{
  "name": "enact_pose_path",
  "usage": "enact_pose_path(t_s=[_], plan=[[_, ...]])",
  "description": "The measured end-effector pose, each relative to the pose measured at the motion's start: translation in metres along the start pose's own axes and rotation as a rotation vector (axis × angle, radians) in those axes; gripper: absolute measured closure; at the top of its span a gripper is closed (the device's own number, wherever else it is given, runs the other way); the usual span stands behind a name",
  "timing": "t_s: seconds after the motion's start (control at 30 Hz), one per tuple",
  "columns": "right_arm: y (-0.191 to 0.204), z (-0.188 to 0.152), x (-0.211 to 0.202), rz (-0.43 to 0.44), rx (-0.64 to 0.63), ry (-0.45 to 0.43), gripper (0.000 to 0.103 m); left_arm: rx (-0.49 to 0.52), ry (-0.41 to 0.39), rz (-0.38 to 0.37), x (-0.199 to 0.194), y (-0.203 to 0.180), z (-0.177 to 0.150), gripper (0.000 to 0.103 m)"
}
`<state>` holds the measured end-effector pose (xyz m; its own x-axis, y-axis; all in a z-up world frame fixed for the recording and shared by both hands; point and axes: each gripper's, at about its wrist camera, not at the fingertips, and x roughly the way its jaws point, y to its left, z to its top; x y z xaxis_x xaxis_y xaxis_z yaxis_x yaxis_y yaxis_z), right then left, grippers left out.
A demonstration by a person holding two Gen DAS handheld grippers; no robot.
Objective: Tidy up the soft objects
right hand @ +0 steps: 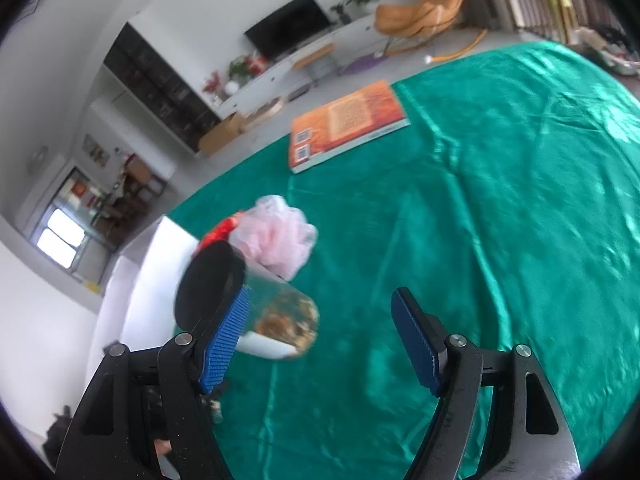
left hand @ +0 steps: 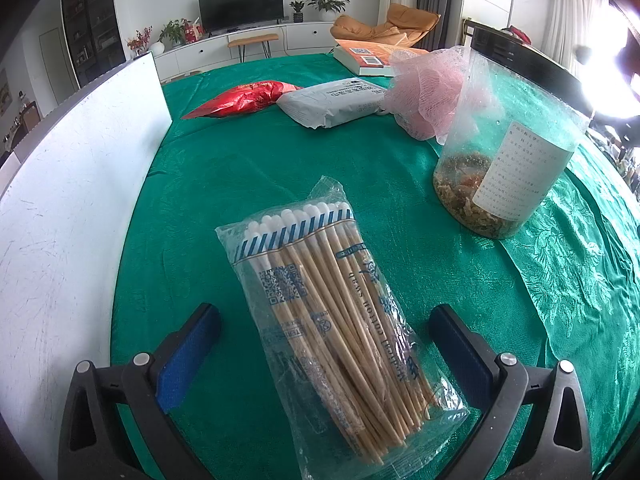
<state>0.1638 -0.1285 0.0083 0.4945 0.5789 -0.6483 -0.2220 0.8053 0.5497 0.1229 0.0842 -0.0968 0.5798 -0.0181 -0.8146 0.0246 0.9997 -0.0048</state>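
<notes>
We are straddling the cotton swab pack (left hand: 332,320) lying on the green cloth (left hand: 240,168) with the left gripper (left hand: 324,344) spread wide, likely to grab it, while the right gripper (right hand: 320,340) is hovering unclenched, empty.

Both tools share one build. The left gripper (left hand: 325,354) has matte black plastic arms shaped like open triangular frames, each with a dark cut-out window, joined by round silver pivot screws, two on either side. Its fingers (left hand: 188,354) carry flat pads of deep blue with a fine, slightly grainy surface. The right gripper (right hand: 320,344) shows the same black linkage and silver screws, and its blue pads (right hand: 224,342) are plainly ribbed in close horizontal ridges. A small patch of skin shows beneath its left arm.
</notes>
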Motion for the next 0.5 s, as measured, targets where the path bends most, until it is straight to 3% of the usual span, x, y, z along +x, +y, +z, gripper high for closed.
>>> enact_pose_path(t_s=[0.13, 0.3, 0.37, 0.4, 0.43, 0.5], plan=[[0.006, 0.044, 0.066, 0.05, 0.014, 0.125, 0.026, 0.0, 0.0, 0.0, 0.0, 0.0, 0.0, 0.0], [0.0, 0.051, 0.127, 0.173, 0.119, 0.234, 0.028, 0.0, 0.0, 0.0, 0.0, 0.0, 0.0, 0.0], [0.002, 0.05, 0.142, 0.156, 0.101, 0.27, 0.044, 0.0, 0.0, 0.0, 0.0, 0.0, 0.0, 0.0], [0.002, 0.047, 0.148, 0.146, 0.096, 0.287, 0.084, 0.0, 0.0, 0.0, 0.0, 0.0, 0.0, 0.0], [-0.002, 0.047, 0.149, 0.145, 0.12, 0.286, 0.093, 0.0, 0.0, 0.0, 0.0, 0.0, 0.0, 0.0], [-0.013, 0.044, 0.139, 0.119, 0.157, 0.229, 0.093, 0.0, 0.0, 0.0, 0.0, 0.0, 0.0, 0.0]])
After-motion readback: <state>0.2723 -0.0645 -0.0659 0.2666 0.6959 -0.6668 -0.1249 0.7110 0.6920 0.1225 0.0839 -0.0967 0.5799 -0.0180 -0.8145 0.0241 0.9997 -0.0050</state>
